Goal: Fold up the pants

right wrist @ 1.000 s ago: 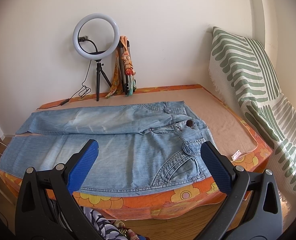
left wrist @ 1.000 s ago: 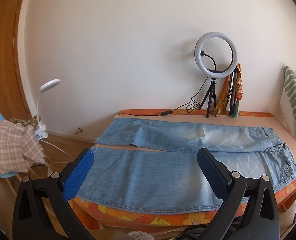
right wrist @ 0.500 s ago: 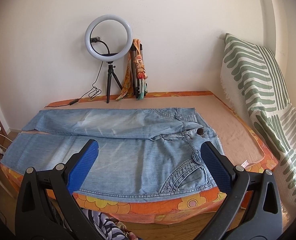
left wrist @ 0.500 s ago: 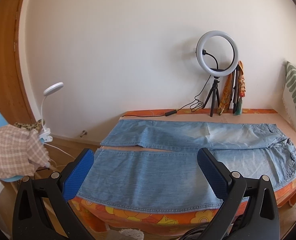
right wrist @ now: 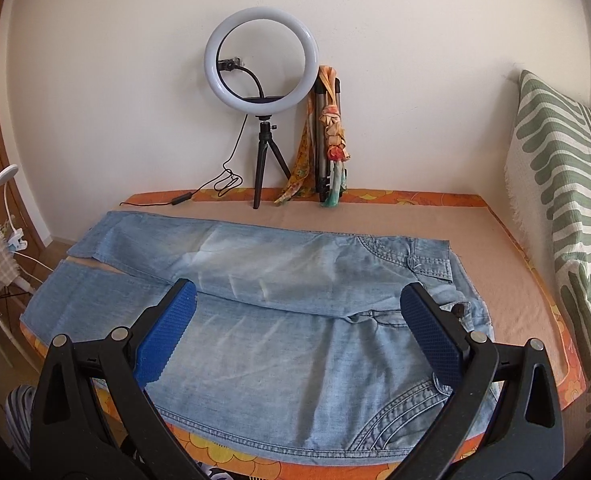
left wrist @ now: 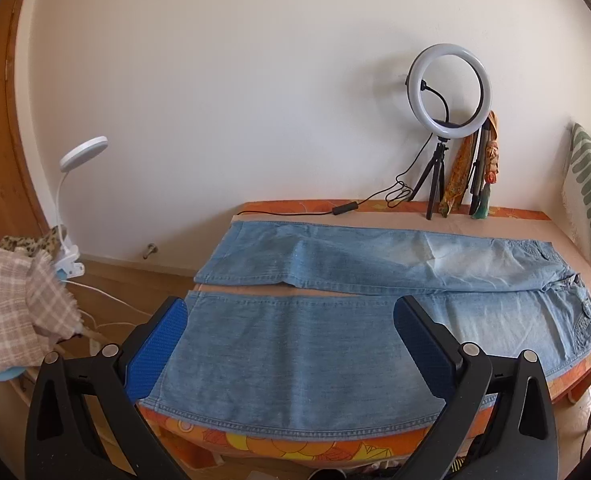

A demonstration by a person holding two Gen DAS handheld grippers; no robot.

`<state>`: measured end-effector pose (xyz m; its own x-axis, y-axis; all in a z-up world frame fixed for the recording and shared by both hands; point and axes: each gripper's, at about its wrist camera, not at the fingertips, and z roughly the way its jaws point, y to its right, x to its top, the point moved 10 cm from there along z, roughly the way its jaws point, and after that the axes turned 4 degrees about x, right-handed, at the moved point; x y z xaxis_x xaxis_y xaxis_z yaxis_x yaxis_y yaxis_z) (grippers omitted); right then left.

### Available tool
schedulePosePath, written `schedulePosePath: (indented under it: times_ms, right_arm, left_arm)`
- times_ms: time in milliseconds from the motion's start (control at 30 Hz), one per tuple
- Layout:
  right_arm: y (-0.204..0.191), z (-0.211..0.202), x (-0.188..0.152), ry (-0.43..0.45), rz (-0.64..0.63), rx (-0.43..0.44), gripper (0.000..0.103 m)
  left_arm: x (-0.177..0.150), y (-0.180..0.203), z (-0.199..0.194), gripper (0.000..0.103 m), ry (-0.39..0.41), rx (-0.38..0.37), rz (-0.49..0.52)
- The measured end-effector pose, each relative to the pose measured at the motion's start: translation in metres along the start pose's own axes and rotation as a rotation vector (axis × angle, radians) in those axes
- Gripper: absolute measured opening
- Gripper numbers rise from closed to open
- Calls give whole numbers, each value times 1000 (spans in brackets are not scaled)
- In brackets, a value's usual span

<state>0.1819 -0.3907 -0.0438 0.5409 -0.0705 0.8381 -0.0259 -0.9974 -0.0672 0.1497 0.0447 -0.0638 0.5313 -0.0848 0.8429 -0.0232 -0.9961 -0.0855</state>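
Denim pants [left wrist: 335, 344] flat, unfolded, before ring light [right wrist: 261, 56]; left gripper [left wrist: 291, 344], right gripper [right wrist: 299, 328] spread apart, empty. Next: grip near leg.

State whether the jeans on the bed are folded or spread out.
Spread out. The jeans lie flat on the bed, both legs side by side, nothing doubled over; neither open gripper touches them.

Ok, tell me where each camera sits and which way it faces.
Left wrist: on the left claw, open, facing the wall across the hem end of the jeans; only its blue pads show.
Right wrist: on the right claw, open, over the waist end of the jeans, facing the same wall.
Shared: jeans, ring light, striped pillow.
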Motion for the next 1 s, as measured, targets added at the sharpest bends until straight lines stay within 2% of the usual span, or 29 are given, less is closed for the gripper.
schedulePosePath:
  times_ms: [167,333,533,667,800,1000]
  right_arm:
    - [-12,54,27,-23,-44,92,103]
    - [-20,128,46,-103,-62,148,103]
    - [-36,225,43,-241,-117,212,103]
    - [-49,281,38,-311,-139,260,99]
    - [-62,322,34,-361,-170,288,98]
    - [-83,372,30,-391,-217,338,98]
  left_arm:
    - [11,-6,50,103,-37,3,7]
    - [12,-7,112,102,-113,-21,-14]
    - [15,2,179,102,-193,-55,-37]
    - [9,7,216,102,-251,-76,-58]
    - [7,12,244,101,-273,-70,-48]
    - [5,22,279,101,-299,-60,-20]
